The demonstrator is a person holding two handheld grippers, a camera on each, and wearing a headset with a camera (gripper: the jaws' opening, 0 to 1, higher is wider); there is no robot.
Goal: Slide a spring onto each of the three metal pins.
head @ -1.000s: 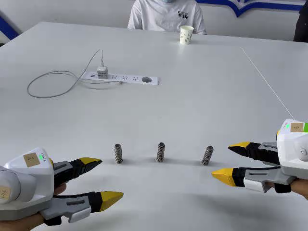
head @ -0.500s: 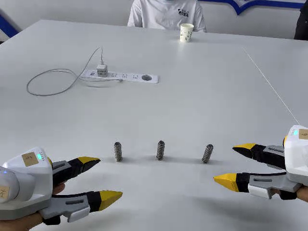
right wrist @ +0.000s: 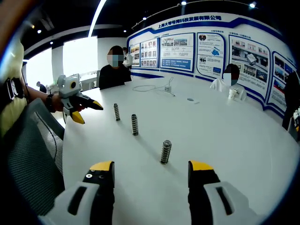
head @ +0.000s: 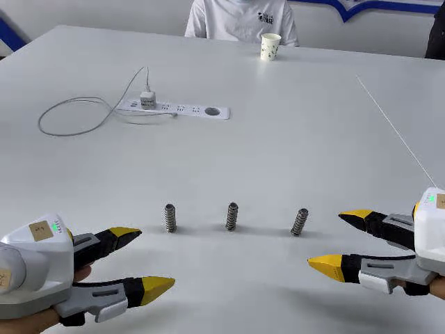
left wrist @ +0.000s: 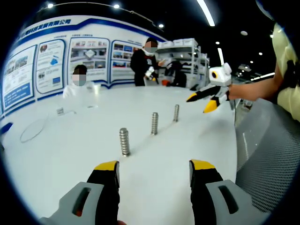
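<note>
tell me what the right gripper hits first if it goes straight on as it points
Probably the nearest upright spring, ahead in line with the gap between the right gripper's open jaws; depth unclear.

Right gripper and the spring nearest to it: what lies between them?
Nothing: in the right gripper view, bare table runs from the right gripper to that spring.

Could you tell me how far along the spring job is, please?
Done, it seems: the left spring, middle spring and right spring stand upright in a row, presumably each over a pin, though the pins are hidden. In hand: nothing; the left gripper and right gripper are open and empty. Left to do: apparently nothing.
</note>
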